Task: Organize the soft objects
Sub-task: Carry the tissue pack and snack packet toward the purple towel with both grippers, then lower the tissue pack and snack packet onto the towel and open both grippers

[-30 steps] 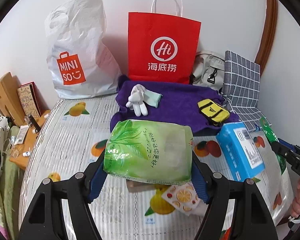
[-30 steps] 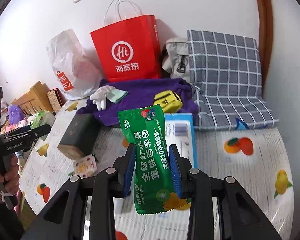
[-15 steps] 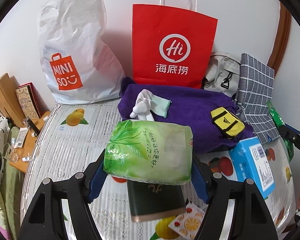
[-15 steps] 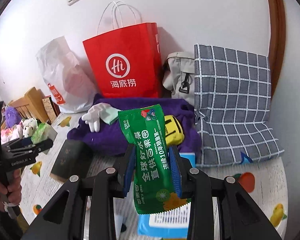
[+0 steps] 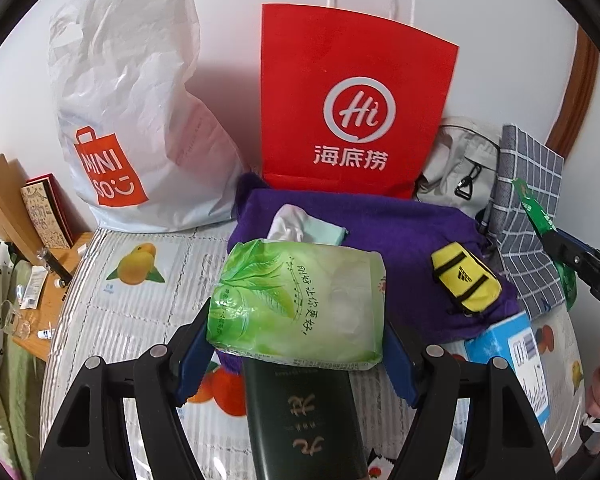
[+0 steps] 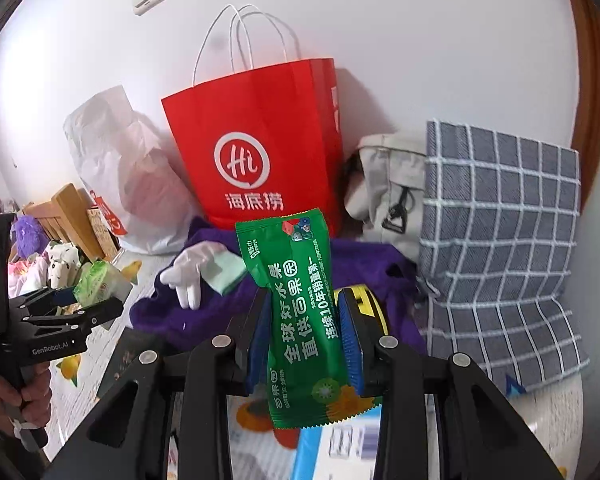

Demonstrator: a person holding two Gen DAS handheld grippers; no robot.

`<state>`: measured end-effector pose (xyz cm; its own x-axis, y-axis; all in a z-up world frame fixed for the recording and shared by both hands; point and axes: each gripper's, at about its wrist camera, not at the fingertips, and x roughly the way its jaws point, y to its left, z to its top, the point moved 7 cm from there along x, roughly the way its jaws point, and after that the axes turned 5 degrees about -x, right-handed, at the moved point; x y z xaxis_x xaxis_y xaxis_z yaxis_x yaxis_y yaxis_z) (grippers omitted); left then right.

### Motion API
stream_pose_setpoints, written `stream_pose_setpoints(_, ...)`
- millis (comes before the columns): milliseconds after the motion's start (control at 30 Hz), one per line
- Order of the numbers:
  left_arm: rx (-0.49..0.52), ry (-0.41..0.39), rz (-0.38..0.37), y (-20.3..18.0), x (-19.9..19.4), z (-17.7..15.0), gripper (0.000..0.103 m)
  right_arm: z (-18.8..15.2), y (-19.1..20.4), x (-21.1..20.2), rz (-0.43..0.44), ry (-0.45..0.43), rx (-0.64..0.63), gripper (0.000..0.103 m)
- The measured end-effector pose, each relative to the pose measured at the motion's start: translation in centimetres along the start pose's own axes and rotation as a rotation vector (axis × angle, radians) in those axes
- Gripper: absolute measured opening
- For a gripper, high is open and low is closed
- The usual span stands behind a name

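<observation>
Bags along the wall, a blanket in front of them, small things on and before it.

The plastic shopping bag (image 5: 128, 120) stands left of the paper bag (image 5: 352, 100); right of that sit a backpack (image 5: 456, 168) and a checked cushion (image 5: 528, 208). The blanket (image 5: 380, 236) lies before the paper bag, with a glove (image 6: 188, 272) on its left part and a small pouch (image 5: 466, 280) on its right. Nearer, a box (image 5: 304, 416) lies on the mat (image 5: 120, 304), a carton (image 5: 512, 356) to its right. A wooden rack (image 5: 0, 192) stands far left.
</observation>
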<state>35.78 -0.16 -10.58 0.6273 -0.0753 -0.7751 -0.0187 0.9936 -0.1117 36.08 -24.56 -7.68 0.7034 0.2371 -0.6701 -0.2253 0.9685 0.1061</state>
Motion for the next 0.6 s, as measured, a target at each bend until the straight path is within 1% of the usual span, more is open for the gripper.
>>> stream_pose_setpoints(167, -0.014, 0.006, 0.001, 1.0, 1.1, 1.0, 0.072, 0.9, 0.0, 2.3, 0.022, 0.021, 0.001, 0.034)
stream_pose_setpoints(267, -0.022, 0.021, -0.020, 1.0, 1.8, 1.3, 0.072, 0.6, -0.1, 4.0, 0.040, 0.045, 0.001, 0.034)
stream_pose_setpoints(367, -0.018, 0.032, -0.038, 0.5, 2.7, 1.5, 0.072, -0.5, -0.2, 6.5, 0.048, 0.110, -0.001, 0.034)
stream_pose_setpoints(433, -0.004, 0.048, -0.052, -0.2, 3.6, 1.5, 0.072, -1.7, -0.2, 8.4, 0.057, 0.174, 0.003, 0.034)
stream_pose_setpoints(533, 0.019, 0.072, -0.057, -1.2, 5.0, 1.3, 0.072, -3.0, -0.4, 10.3, 0.055, 0.234, 0.011, 0.034)
stream_pose_setpoints(600, 0.023, 0.085, -0.057, -1.6, 5.9, 1.0, 0.072, -3.4, -0.3, 10.8, 0.038, 0.255, -0.016, 0.034)
